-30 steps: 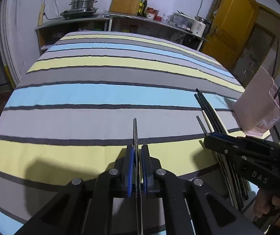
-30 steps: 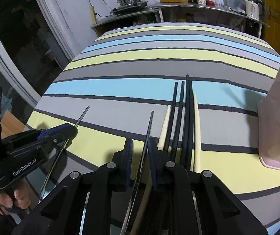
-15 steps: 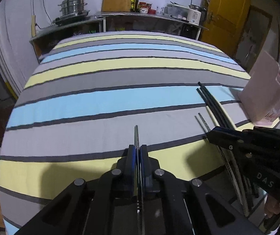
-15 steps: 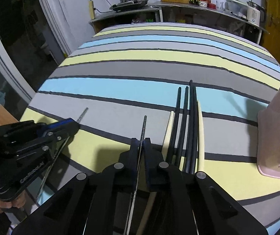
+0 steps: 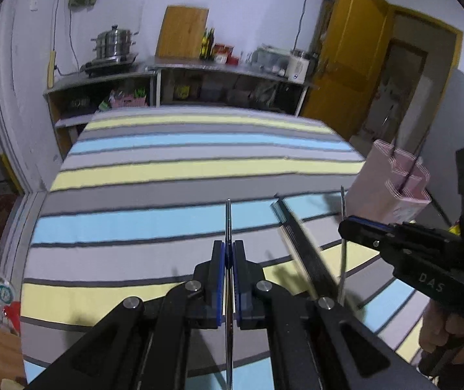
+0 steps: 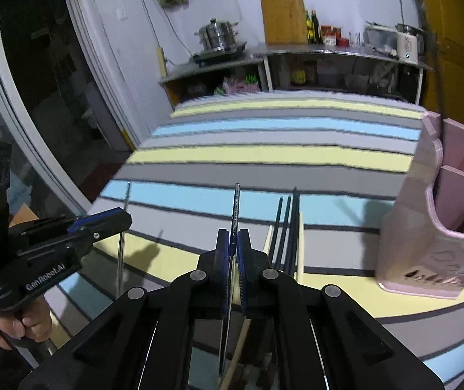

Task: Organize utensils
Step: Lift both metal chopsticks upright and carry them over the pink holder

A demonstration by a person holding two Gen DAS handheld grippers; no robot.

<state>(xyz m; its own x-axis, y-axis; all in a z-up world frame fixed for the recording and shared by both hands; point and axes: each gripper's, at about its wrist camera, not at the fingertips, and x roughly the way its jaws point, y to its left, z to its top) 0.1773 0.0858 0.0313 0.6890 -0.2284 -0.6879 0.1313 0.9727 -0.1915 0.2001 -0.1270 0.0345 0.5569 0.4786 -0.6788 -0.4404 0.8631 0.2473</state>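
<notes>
My left gripper is shut on a thin metal chopstick, held above the striped tablecloth. A second metal chopstick is clamped in my shut right gripper, also lifted off the cloth. Each gripper shows in the other's view: the right gripper at the right, the left gripper at the left. Several black chopsticks and two cream ones lie on the cloth beside a pink compartmented holder. The holder has dark chopsticks standing in it.
A counter with a steel pot, a cutting board, bottles and a kettle runs along the far wall. A yellow door stands at the right. The table's left edge drops off near a dark doorway.
The right gripper's jaws closed on its metal chopstick. Both grippers then rose from the cloth, each carrying a chopstick, and the views now take in more of the room.
</notes>
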